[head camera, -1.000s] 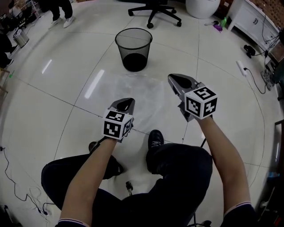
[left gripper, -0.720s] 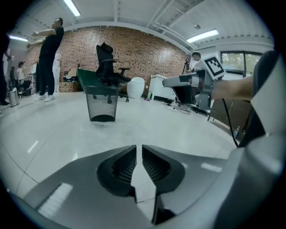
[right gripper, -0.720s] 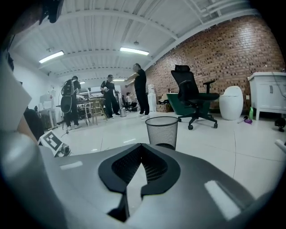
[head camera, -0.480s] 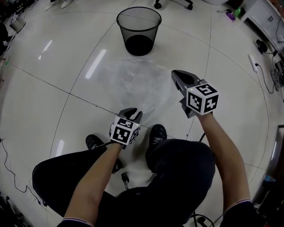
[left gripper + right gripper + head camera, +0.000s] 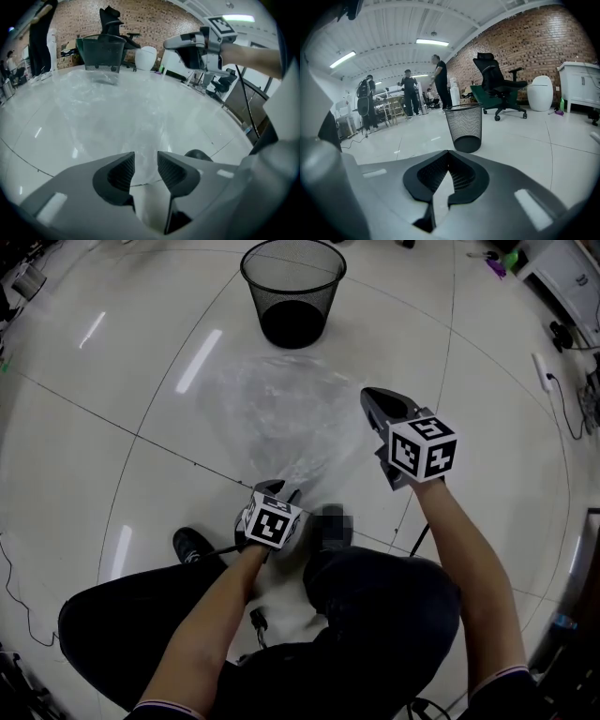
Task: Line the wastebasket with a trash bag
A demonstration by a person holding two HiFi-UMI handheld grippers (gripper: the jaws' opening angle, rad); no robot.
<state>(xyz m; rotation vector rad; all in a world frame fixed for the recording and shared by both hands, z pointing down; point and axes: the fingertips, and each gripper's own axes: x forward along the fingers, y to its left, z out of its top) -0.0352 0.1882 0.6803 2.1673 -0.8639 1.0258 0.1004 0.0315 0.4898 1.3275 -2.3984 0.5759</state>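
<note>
Little done so far, judging by the layout: no lining yet, only the pick-up in hand. Wastebasket: stands upright on the floor, well ahead of the person, black mesh bare and nothing inside. Trash bag: lies flat and spread out on the floor between the person and the wastebasket, far edge near the basket's foot, near corner tapering toward the left tongs. Left tongs: low over the floor at that near corner, wide apart after just opening; clear film running up to the gap, neither pad pressing on it, so no hold yet. Right tongs: pressed together on nothing, hanging above the floor just beside the bag's right edge, aimed toward the wastebasket. Left to do, probably: pinching the corner, lifting, shaking the mouth open, lowering into the basket and folding the rim over the edge, which is nearly the whole job.

Counted: one wastebasket, one trash bag, two tongs, one shoe plainly in view, one office chair, and at least three people standing far back in the right gripper view.
</note>
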